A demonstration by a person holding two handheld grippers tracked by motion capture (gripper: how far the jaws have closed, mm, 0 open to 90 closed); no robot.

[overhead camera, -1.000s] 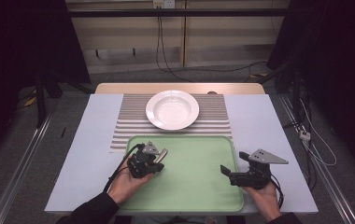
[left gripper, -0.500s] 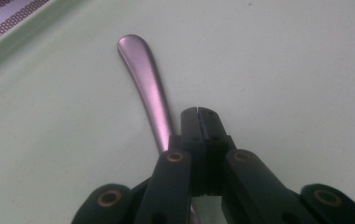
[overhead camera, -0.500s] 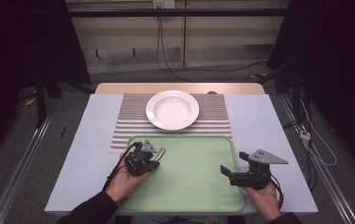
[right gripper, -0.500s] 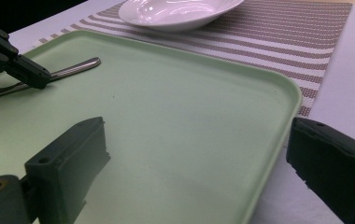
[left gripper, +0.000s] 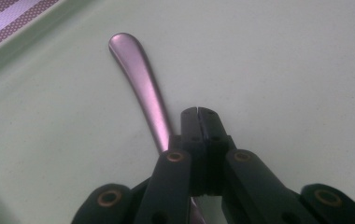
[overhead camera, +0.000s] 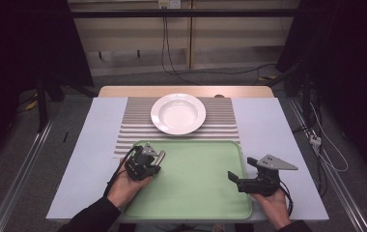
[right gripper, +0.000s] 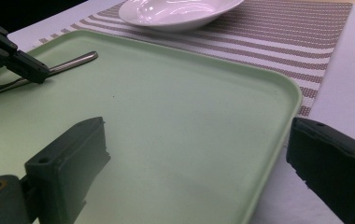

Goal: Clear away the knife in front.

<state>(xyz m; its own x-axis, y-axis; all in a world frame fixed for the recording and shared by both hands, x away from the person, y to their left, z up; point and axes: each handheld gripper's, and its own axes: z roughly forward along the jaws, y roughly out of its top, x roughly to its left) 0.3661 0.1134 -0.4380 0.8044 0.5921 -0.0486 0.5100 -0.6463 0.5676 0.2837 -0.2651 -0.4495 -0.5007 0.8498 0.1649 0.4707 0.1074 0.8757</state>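
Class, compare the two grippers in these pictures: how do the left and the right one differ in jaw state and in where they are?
1. The left gripper has its jaws pressed together beside a metal utensil handle; the right gripper has its jaws wide apart and holds nothing.
2. The left is over the green tray near its far left corner; the right straddles the tray's right rim.
Both are black and hand-held.

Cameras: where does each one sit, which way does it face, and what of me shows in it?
High view: above the near side, facing forward and down; forearms, left gripper, right gripper.
Left gripper view: along closed jaws at utensil handle on green tray.
Right gripper view: between open jaws across tray toward white plate.
Shared: the gripper views both show handle and tray.
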